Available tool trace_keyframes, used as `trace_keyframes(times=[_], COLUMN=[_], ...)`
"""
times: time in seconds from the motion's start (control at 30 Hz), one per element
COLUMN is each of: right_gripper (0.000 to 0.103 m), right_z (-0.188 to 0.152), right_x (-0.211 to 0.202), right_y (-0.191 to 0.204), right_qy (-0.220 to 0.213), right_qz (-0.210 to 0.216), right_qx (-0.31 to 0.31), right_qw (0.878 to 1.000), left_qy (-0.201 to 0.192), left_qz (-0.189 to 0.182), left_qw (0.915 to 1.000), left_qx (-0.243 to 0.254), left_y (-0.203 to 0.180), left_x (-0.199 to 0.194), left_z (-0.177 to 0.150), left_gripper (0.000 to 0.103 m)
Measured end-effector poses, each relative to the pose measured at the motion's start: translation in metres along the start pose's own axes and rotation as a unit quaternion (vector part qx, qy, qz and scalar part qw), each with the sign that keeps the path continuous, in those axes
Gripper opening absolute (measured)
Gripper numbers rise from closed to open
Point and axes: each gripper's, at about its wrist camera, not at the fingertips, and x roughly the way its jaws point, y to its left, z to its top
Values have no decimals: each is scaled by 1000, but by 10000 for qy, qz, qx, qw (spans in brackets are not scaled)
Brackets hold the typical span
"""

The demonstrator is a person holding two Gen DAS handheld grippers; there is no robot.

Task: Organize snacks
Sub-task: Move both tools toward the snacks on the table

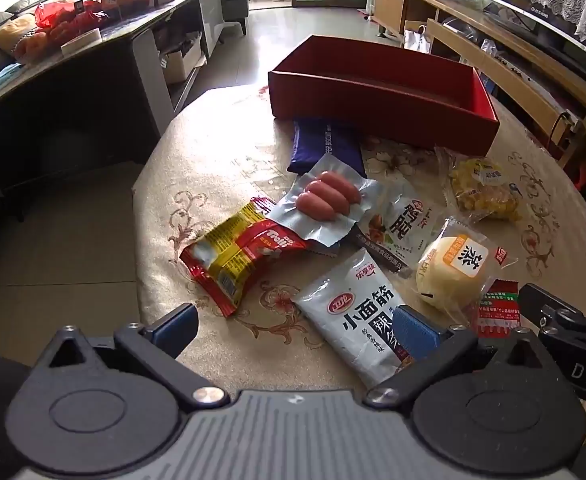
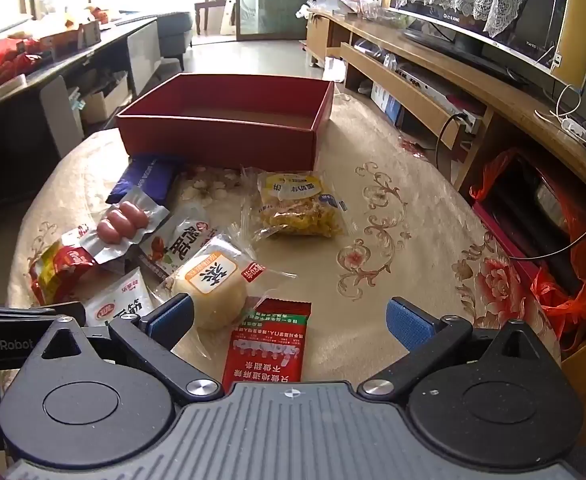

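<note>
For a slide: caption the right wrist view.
Open right gripper above packaged snacks scattered before an empty red box.

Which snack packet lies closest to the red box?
The purple biscuit packet: one end reaches the red box, while all the other packets lie farther away.

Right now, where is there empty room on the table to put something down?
The cloth right of the yellow snack bag is bare. The red box looks empty. It is crowded around the sausages and the round bun.
</note>
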Motion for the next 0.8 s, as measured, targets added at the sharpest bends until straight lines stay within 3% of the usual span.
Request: trace_keyframes(times=[0.23, 0.8], right_gripper=[103, 103], right_z=[-1, -4], right_x=[3, 9], right_y=[1, 2], right_qy=[36, 227], right_qz=[-7, -10], right_qx=[-10, -52], right_qw=[10000, 9997], left_qy=[39, 445], left_qz=[7, -82], left_qw=[10000, 9989], left_qx=[-9, -103], left_y=[-5, -2], left_x=[7, 14], left_z=[-11, -3], left_gripper=[101, 101])
